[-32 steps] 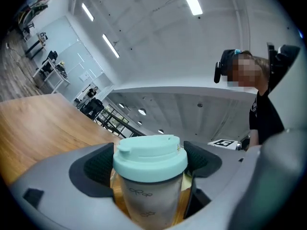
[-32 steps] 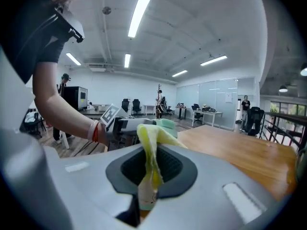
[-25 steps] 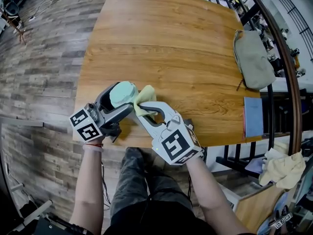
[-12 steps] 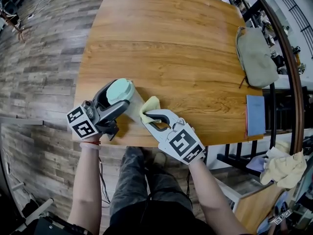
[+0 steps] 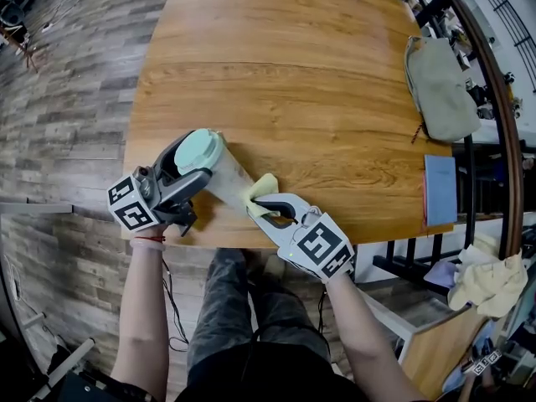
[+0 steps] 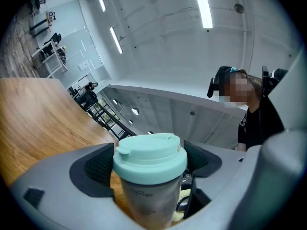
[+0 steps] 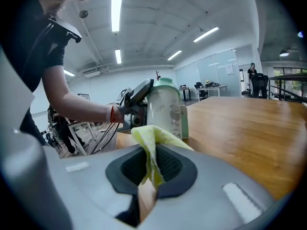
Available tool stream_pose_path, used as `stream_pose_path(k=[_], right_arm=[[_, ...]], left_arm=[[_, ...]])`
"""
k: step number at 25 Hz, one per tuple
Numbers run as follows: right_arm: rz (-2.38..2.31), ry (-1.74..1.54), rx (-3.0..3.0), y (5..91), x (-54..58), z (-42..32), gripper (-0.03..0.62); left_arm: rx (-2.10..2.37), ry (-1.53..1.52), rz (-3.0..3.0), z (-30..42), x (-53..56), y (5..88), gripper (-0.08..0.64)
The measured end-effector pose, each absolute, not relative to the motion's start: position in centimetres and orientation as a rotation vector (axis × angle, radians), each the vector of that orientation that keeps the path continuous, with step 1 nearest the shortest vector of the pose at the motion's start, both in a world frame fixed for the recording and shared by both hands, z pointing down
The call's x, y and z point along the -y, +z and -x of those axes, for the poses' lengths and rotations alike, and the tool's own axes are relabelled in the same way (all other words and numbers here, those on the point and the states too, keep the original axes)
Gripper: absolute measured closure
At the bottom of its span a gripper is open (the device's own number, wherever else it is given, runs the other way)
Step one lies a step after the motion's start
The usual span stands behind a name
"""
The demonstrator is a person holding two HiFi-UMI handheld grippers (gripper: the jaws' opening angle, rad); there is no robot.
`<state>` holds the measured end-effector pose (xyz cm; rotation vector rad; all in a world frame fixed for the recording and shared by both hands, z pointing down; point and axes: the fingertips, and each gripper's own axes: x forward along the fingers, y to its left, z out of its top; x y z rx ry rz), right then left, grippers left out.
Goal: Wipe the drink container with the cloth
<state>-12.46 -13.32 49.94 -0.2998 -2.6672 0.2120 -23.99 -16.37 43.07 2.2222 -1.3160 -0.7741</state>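
Note:
The drink container is a frosted tumbler with a mint-green lid, standing near the table's front edge. My left gripper is shut on it just under the lid; in the left gripper view the tumbler fills the space between the jaws. My right gripper is shut on a yellow cloth, which presses against the tumbler's lower side. The right gripper view has the cloth pinched between the pads, with the tumbler just beyond it.
The wooden table stretches away from me. A grey-green bag lies at its right edge, with a blue booklet nearer me. A black railing runs along the right side.
The right gripper has slid the cloth down the tumbler's side, from near the lid to its lower part. The left gripper has kept its hold and shifted slightly left.

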Motion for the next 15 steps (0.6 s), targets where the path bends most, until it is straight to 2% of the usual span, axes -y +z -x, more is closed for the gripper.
stream_pose_path(k=[7,15], right_arm=[[0.335,0.145,2.685,47.9,13.8,12.0,0.568],[0.434,0.076,2.839,41.7,15.3,15.6,0.568]], left_arm=[[1.224,-0.762,-2.279,23.9,16.5,43.2,0.121],[1.113,-0.704,-2.38,23.5,16.0,42.8,0.121]])
